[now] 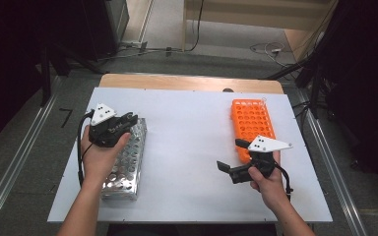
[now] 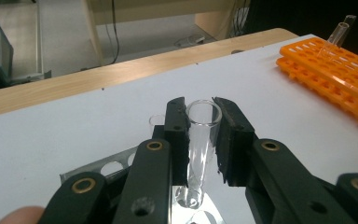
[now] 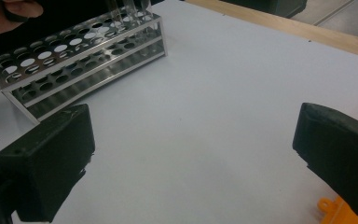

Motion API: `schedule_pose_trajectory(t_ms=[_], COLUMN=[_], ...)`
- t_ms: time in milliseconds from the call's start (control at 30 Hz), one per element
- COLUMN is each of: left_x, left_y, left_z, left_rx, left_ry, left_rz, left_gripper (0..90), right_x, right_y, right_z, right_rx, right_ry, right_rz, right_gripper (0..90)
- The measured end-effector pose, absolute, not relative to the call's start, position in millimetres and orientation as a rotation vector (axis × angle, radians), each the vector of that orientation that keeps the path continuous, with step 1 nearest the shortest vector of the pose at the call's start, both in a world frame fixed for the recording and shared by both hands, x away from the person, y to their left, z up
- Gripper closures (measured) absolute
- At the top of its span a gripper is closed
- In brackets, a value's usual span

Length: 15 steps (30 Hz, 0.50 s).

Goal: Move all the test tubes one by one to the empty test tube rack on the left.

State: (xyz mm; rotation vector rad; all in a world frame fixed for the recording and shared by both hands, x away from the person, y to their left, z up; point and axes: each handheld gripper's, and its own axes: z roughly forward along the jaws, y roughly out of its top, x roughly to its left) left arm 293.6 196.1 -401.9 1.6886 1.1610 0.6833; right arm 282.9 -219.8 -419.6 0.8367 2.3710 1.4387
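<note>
The left claw (image 2: 200, 135) is clamped on a clear glass test tube (image 2: 200, 140), holding it upright over the far end of the shiny perforated metal tube rack (image 1: 125, 164), with the tube's bottom just at or inside one of the rack's top holes; whether it has already passed through to the lower plate cannot be told. A second clear tube (image 2: 156, 122) stands in the metal rack just beside it, behind the claw's left jaw. The right claw (image 1: 236, 160) hangs wide open with nothing between its jaws, well to the right of the metal rack and just beside the near end of the orange plastic tube rack (image 1: 252, 123), which lies on the white bench (image 1: 192, 147) and carries one more clear tube (image 2: 338, 33) at its far corner. The main risk, as I judge it, is alignment: if the tube goes down tilted, its bottom may catch the rim of the lower hole and the glass could jam or crack under the grip. Letting go too early could let the tube lean against its neighbour. A sideways nudge from the claw may also shift the light metal rack on the smooth bench.
</note>
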Motion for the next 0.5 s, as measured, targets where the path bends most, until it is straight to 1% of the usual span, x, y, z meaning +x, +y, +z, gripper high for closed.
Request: schedule_pose_trajectory(t_ms=[500], left_x=[299], left_y=[190], left_z=[-422], left_rx=[1.744], left_ry=[1.195], left_rz=[0.686], left_gripper=[75.2], right_x=[283], right_y=[-220], right_z=[-420], right_rx=[0.835], right_ry=[2.368], right_rz=[1.436], right_gripper=[0.0])
